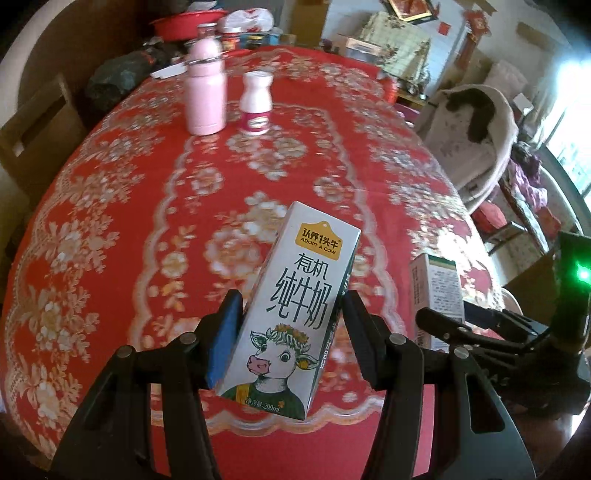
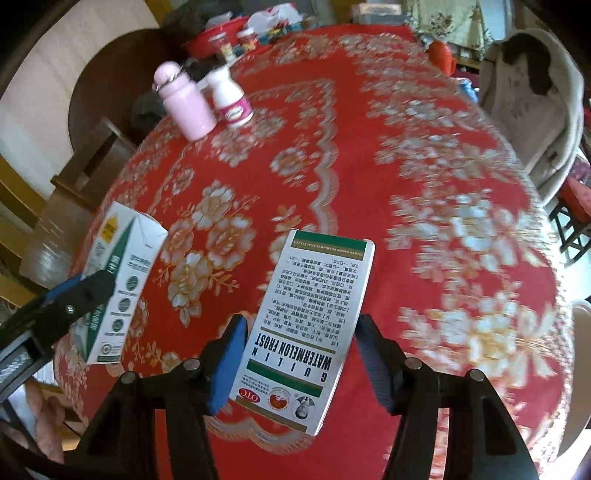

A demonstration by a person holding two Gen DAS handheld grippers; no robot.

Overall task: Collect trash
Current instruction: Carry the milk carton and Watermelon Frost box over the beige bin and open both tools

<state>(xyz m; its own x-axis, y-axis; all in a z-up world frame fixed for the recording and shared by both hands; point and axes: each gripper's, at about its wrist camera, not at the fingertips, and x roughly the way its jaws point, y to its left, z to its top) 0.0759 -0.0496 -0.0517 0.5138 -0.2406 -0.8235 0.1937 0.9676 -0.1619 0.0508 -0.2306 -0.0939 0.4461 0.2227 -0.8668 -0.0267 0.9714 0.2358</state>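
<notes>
My left gripper (image 1: 290, 325) is shut on a white and green milk carton (image 1: 295, 295) with a cow picture, held tilted above the red flowered tablecloth (image 1: 147, 206). The carton also shows in the right wrist view (image 2: 122, 288) at the left. My right gripper (image 2: 299, 347) is shut on a white Watermelon Frost medicine box (image 2: 306, 325), held above the cloth. That box and the right gripper show at the right edge of the left wrist view (image 1: 437, 291).
A pink flask (image 1: 205, 88) and a small white bottle with a pink label (image 1: 255, 103) stand at the far side of the table. Behind them are a red bowl (image 1: 181, 24) and clutter. A chair with a pale coat (image 1: 476, 125) stands at the right.
</notes>
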